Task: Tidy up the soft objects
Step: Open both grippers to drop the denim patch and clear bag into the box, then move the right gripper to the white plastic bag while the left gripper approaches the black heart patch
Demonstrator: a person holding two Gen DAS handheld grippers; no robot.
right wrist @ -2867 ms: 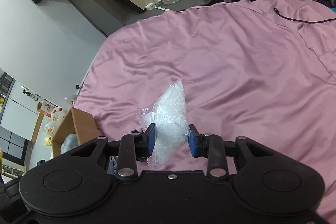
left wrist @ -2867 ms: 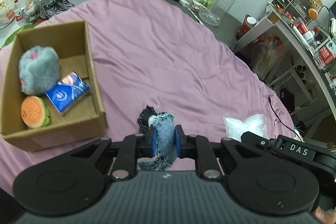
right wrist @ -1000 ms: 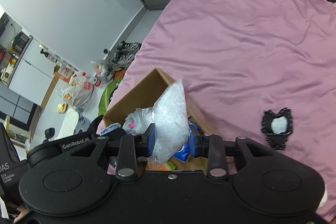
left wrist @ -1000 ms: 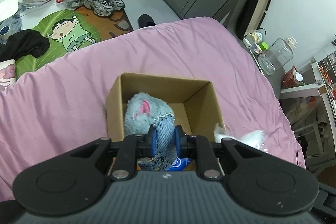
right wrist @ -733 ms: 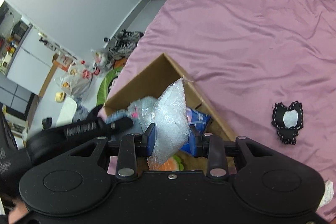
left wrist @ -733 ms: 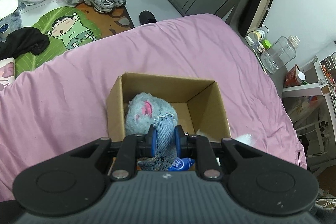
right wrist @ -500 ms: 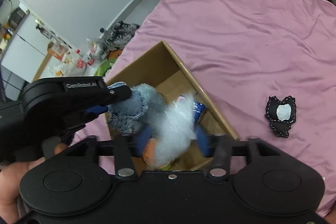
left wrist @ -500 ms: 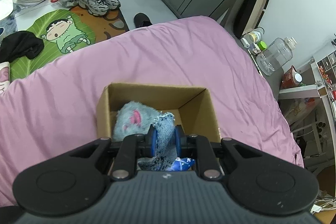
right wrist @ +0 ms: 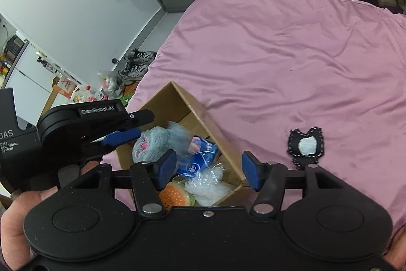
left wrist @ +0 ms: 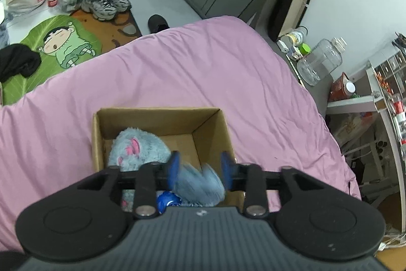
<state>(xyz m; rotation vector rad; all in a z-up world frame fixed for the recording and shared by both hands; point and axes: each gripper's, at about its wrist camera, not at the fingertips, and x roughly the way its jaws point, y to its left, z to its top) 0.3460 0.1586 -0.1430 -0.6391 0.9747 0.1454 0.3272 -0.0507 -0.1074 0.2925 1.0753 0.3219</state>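
Observation:
A cardboard box (left wrist: 162, 116) (right wrist: 177, 98) sits on the pink bed. My left gripper (left wrist: 199, 170) is open over it, and the blue denim piece (left wrist: 200, 184) drops, blurred, between its jaws; it shows in the right wrist view (right wrist: 177, 135) too. My right gripper (right wrist: 206, 169) is open above the box, with the clear plastic bag (right wrist: 206, 186) lying inside below it. The box also holds a grey-blue plush toy (left wrist: 138, 150) (right wrist: 149, 144), a blue packet (right wrist: 200, 156) and a burger toy (right wrist: 175, 196). A black and white cloth patch (right wrist: 305, 145) lies on the bed to the right of the box.
The pink bed (left wrist: 203, 67) spreads around the box. Shoes (left wrist: 105, 0), bags and a green cartoon mat (left wrist: 61, 42) are on the floor beyond. A glass jar (left wrist: 319, 61) and cluttered shelves (left wrist: 380, 93) stand at the right.
Both grippers have opened over the box. The plastic bag has fallen into the box from the right gripper. The denim piece has left the left gripper and is falling.

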